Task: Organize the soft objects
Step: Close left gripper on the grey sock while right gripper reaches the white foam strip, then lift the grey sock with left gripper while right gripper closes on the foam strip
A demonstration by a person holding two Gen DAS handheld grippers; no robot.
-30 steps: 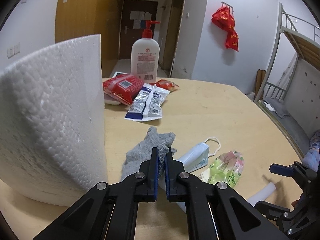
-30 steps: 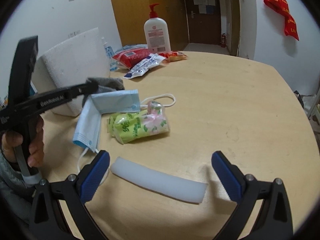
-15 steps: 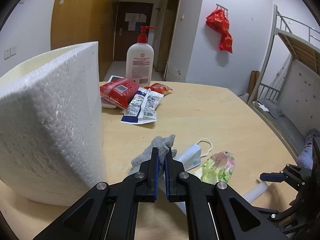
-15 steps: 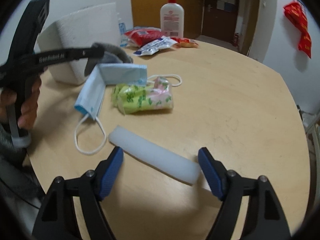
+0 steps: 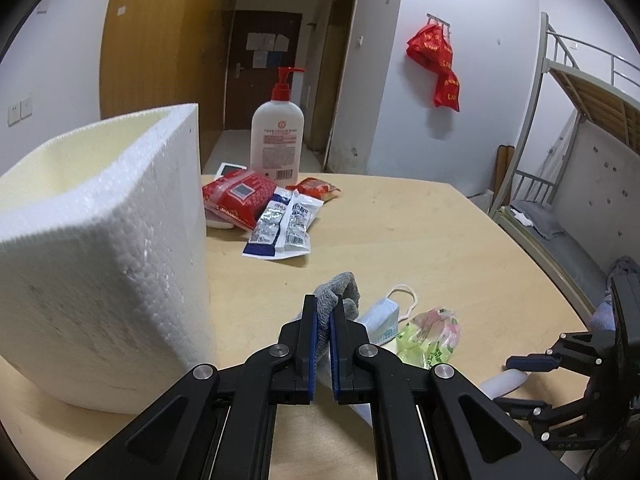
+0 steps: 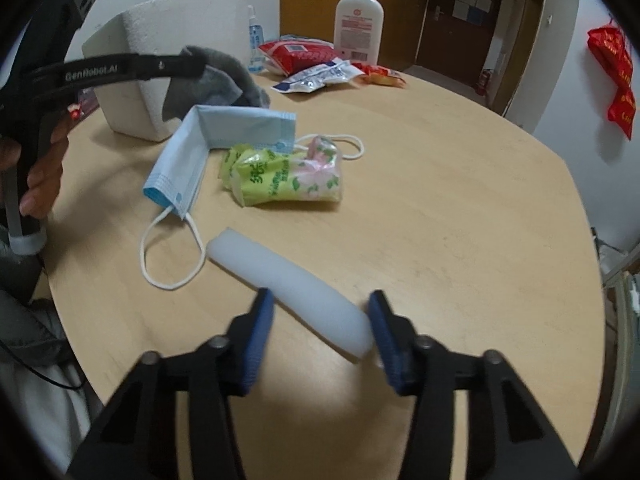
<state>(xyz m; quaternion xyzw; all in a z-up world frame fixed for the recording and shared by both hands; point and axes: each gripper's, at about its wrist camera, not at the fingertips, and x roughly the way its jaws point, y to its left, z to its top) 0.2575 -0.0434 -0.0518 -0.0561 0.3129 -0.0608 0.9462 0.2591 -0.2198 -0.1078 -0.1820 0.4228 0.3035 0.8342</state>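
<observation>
My left gripper point(image 5: 323, 312) is shut on a grey cloth point(image 5: 340, 286) and holds it above the table, right of the white foam box point(image 5: 100, 240). The right wrist view shows that cloth point(image 6: 224, 80) hanging from the left gripper's closed fingers. A white foam strip point(image 6: 288, 276) lies slantwise on the wooden table point(image 6: 440, 200). Its near end sits between the blue pads of my right gripper point(image 6: 320, 312), whose jaws are closing around it with a thin gap still showing. A blue face mask point(image 6: 224, 136) and a green tissue packet point(image 6: 288, 176) lie beyond the strip.
A pump lotion bottle point(image 5: 276, 136), a red snack pack point(image 5: 236, 196) and silver sachets point(image 5: 284, 224) sit at the table's far side. A small spray bottle point(image 6: 256, 40) stands by the foam box point(image 6: 176, 28). A bunk bed frame point(image 5: 560, 120) stands to the right.
The right gripper's jaws have narrowed from wide apart to close around the foam strip's end, and it rolled and tipped down. The left gripper has lifted the grey cloth off the table.
</observation>
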